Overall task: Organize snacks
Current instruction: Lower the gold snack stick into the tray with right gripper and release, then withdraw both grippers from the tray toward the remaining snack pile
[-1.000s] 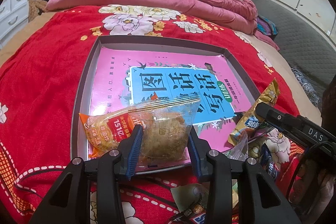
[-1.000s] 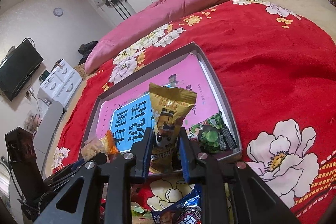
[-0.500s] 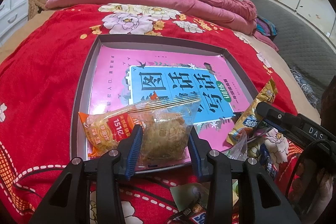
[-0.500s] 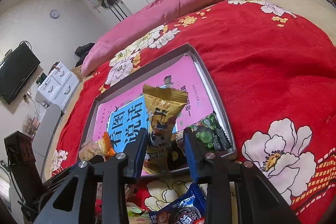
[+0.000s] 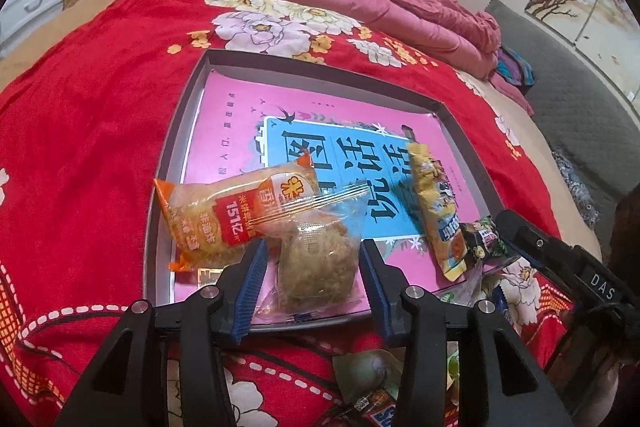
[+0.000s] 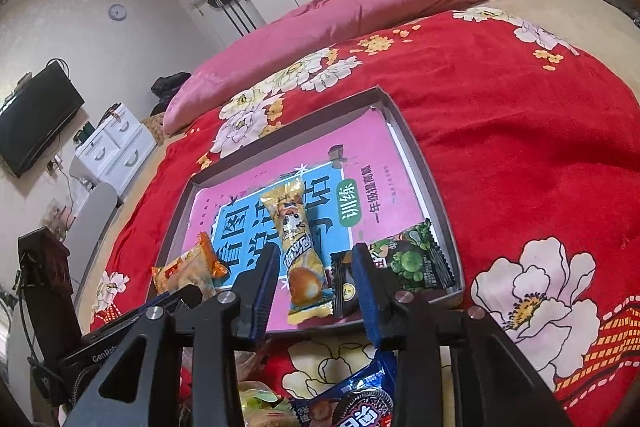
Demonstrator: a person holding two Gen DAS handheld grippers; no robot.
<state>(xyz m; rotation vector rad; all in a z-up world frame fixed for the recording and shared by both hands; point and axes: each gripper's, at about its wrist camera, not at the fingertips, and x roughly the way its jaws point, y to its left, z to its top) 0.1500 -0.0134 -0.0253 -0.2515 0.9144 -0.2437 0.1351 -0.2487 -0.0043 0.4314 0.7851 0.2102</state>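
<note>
A shallow grey rectangular tray (image 5: 188,107) lined with a pink and blue printed sheet sits on a bed covered by a red floral blanket (image 5: 80,115).

The left gripper (image 5: 310,279) has its blue-padded fingers (image 5: 250,275) spread wide on either side of a clear plastic packet holding a brown crumbly cake (image 5: 320,255). The packet lies on the tray's near edge, and neither finger visibly presses it. Just left of it, partly overlapped by its sealed top, lies an orange and clear bagged rice cracker (image 5: 228,215).

The right gripper (image 6: 314,287) is likewise wide open, its fingers (image 6: 262,287) standing clear of a long yellow snack wrapper with a cartoon figure (image 6: 298,247) that rests flat in the tray. A small black wrapped sweet (image 6: 344,285) lies just beside the wrapper, near the right finger, and a dark green packet printed with green peas (image 6: 412,263) occupies the tray's near right corner.

Outside the tray, on the blanket below the right gripper, lies a blue biscuit packet (image 6: 352,403).
</note>
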